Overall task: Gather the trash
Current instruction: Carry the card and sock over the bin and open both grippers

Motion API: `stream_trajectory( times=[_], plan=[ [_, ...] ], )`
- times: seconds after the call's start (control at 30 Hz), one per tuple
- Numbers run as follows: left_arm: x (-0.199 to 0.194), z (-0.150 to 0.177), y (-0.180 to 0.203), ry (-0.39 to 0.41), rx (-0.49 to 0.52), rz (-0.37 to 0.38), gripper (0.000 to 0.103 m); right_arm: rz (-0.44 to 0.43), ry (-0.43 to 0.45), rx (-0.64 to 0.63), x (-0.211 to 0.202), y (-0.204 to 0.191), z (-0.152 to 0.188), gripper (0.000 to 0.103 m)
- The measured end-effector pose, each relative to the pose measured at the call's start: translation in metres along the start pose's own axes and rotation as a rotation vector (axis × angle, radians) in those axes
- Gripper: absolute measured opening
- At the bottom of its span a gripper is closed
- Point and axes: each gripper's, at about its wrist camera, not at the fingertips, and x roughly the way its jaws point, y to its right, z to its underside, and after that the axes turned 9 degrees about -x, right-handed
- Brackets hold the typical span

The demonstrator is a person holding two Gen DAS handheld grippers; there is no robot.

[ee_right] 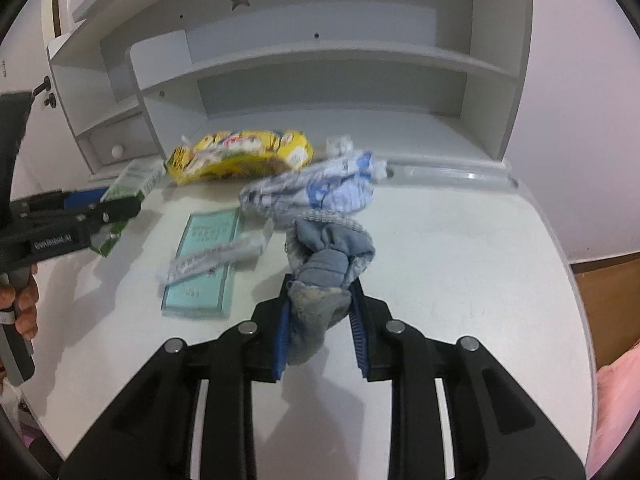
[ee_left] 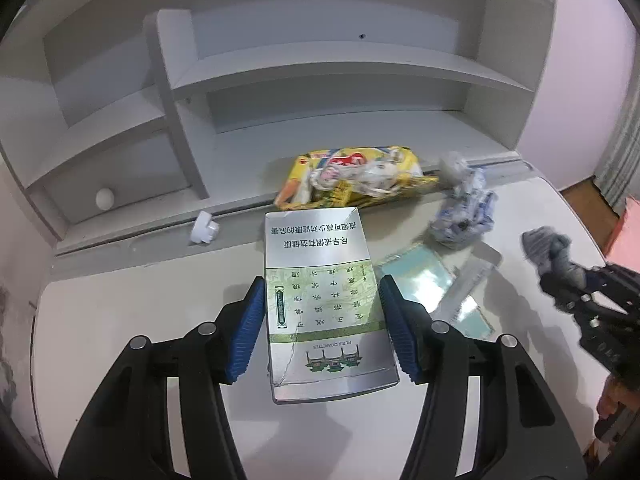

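My left gripper [ee_left: 322, 286] is shut on a silver and green cigarette box [ee_left: 320, 280], held above the white desk [ee_left: 120, 312]. It also shows in the right wrist view [ee_right: 132, 188]. My right gripper [ee_right: 320, 292] is shut on a grey-blue sock [ee_right: 324, 272], also seen at the right of the left wrist view [ee_left: 548, 244]. On the desk lie a yellow snack bag [ee_left: 352, 178], a crumpled blue and white wrapper [ee_left: 464, 216], a teal flat packet [ee_right: 204, 264] and a clear plastic wrapper [ee_right: 216, 258].
A white shelf unit [ee_left: 280, 72] stands at the back of the desk, with a small drawer knob [ee_left: 105, 199] at lower left. A white cap [ee_left: 204, 229] lies by the shelf base. The desk's rounded right edge [ee_right: 560, 264] drops to a wooden floor.
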Motion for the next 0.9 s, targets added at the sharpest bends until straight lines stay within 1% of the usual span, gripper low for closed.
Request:
stream_trajectory(
  times=[0.1, 0.13, 0.2, 0.3, 0.4, 0.43, 0.47, 0.5, 0.53, 0.57, 0.6, 0.67, 0.7, 0.77, 0.83, 0.87, 0.9],
  plan=[
    [-0.010, 0.016, 0.007, -0.017, 0.018, 0.032, 0.056, -0.007, -0.025, 0.005, 0.000, -0.001, 0.011, 0.026],
    [-0.011, 0.018, 0.012, -0.019, 0.026, 0.044, 0.056, -0.020, -0.021, 0.020, -0.005, 0.002, 0.015, 0.026],
    [-0.025, 0.023, 0.033, -0.008, 0.050, 0.077, 0.056, -0.031, 0.011, 0.049, -0.024, 0.012, 0.019, 0.026],
    [-0.043, 0.031, 0.081, 0.007, 0.110, 0.174, 0.056, -0.015, 0.060, 0.096, -0.058, 0.036, 0.028, 0.026],
    [-0.062, 0.052, 0.150, 0.009, 0.245, 0.283, 0.056, 0.010, 0.113, 0.195, -0.106, 0.081, 0.053, 0.026],
    [-0.068, 0.059, 0.171, 0.006, 0.285, 0.319, 0.056, 0.040, 0.121, 0.234, -0.126, 0.100, 0.068, 0.026],
    [-0.076, 0.072, 0.203, 0.002, 0.341, 0.372, 0.056, 0.068, 0.123, 0.262, -0.141, 0.115, 0.081, 0.026],
    [-0.080, 0.081, 0.223, -0.004, 0.377, 0.407, 0.056, 0.107, 0.122, 0.294, -0.156, 0.131, 0.096, 0.026],
    [-0.085, 0.092, 0.246, -0.015, 0.416, 0.448, 0.056, 0.168, 0.112, 0.338, -0.174, 0.152, 0.116, 0.026],
    [-0.090, 0.106, 0.270, -0.027, 0.460, 0.491, 0.056, 0.211, 0.103, 0.374, -0.186, 0.167, 0.134, 0.026],
    [-0.097, 0.123, 0.297, -0.039, 0.515, 0.537, 0.056, 0.249, 0.089, 0.437, -0.203, 0.188, 0.161, 0.026],
    [-0.108, 0.155, 0.340, -0.062, 0.604, 0.607, 0.056, 0.252, 0.054, 0.534, -0.218, 0.217, 0.205, 0.026],
    [-0.113, 0.180, 0.366, -0.090, 0.661, 0.646, 0.056, 0.247, 0.025, 0.586, -0.221, 0.232, 0.231, 0.026],
    [-0.115, 0.218, 0.396, -0.147, 0.734, 0.685, 0.056, 0.246, -0.052, 0.643, -0.214, 0.249, 0.270, 0.026],
    [-0.107, 0.251, 0.414, -0.201, 0.788, 0.678, 0.056, 0.216, -0.150, 0.711, -0.193, 0.263, 0.320, 0.026],
    [-0.097, 0.268, 0.422, -0.230, 0.817, 0.661, 0.056, 0.189, -0.186, 0.738, -0.182, 0.267, 0.340, 0.026],
    [-0.081, 0.285, 0.431, -0.269, 0.842, 0.630, 0.056, 0.146, -0.234, 0.781, -0.162, 0.271, 0.367, 0.026]
  ],
)
